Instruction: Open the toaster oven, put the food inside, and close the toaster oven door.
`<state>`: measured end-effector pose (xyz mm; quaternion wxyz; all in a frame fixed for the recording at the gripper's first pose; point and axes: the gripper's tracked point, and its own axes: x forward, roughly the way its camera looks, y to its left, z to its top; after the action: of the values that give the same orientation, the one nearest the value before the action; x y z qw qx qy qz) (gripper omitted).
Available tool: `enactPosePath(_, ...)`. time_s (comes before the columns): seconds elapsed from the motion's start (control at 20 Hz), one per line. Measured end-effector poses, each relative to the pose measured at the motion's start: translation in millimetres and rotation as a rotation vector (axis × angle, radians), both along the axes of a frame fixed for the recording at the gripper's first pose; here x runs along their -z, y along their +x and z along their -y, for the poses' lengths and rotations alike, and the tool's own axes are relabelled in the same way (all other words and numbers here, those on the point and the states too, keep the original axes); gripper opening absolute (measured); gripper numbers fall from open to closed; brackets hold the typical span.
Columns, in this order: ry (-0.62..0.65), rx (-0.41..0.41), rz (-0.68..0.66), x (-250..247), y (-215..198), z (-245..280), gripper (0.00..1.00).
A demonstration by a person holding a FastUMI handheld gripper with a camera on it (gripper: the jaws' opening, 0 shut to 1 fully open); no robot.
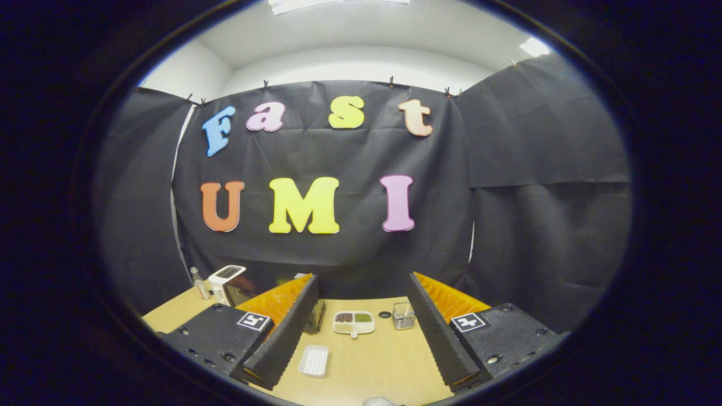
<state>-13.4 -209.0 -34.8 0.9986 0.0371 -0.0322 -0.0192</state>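
Gripper (361,330) held high above the wooden table (372,366), fingers spread wide, nothing between them. Left to right: a small clear bottle (198,283) at the far left table edge; beside it the white toaster oven (227,283), partly hidden by the left finger, so door state cannot be told from here. A dark object (317,314) sits just behind that finger. Between the fingers: a white rectangular tray (314,361) nearest, then a divided dish (353,323) of foods, a small dark disc (384,314), a clear cup (403,315). Judgement: any approach to the oven wants a leftward swing, staying off the bottle and table edge. Open table lies centre and right.
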Motion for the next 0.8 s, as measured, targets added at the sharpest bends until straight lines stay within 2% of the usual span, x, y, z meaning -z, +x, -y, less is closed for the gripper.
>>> enactPosePath(0.8, 0.017, -0.007, -0.029, 13.9, 4.3, 10.5, 1.0)
